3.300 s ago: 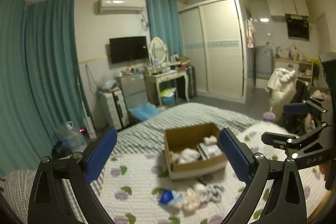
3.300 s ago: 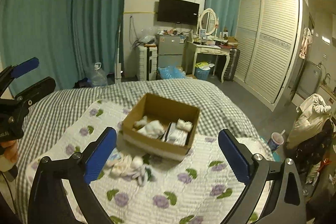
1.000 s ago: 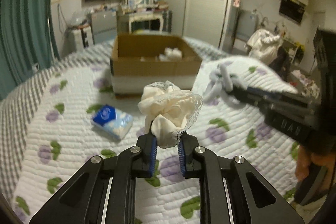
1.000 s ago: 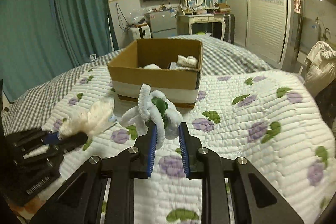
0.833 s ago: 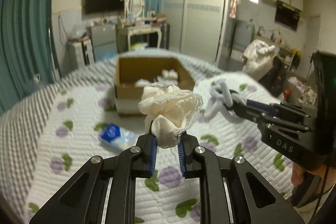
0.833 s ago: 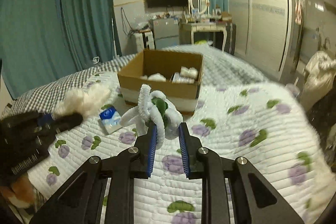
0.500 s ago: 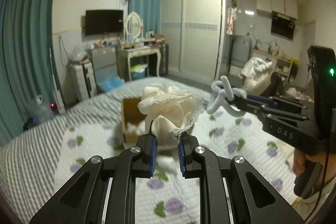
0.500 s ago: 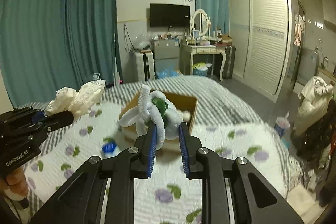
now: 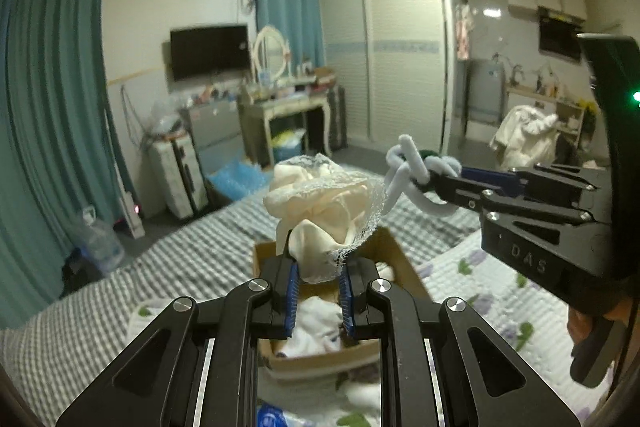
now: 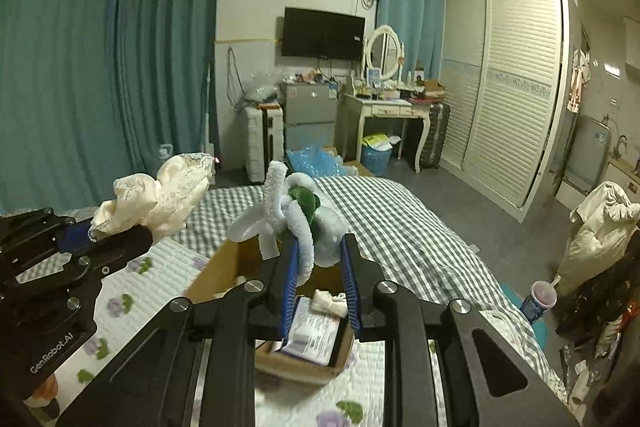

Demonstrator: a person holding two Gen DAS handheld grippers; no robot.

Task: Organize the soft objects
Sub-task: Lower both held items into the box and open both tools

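Note:
My left gripper (image 9: 319,267) is shut on a cream lace-trimmed cloth bundle (image 9: 320,199), held high over the open cardboard box (image 9: 400,259) on the bed. The bundle also shows in the right wrist view (image 10: 160,199). My right gripper (image 10: 318,267) is shut on a white fuzzy rope toy with a green centre (image 10: 292,215), also above the box (image 10: 216,275). The toy shows in the left wrist view (image 9: 416,175), to the right of the cloth. The box holds white soft items (image 9: 316,323) and a flat packet (image 10: 312,335).
The bed has a floral quilt (image 10: 128,303) and a grey checked blanket (image 10: 400,227). A blue tissue pack (image 9: 276,417) lies on the quilt near the box. A dressing table (image 10: 384,107), wardrobe (image 10: 508,87) and teal curtains (image 10: 120,47) stand beyond.
Both grippers have risen from just above the quilt to high over the box, each still holding its item. The box now sits directly below the fingers.

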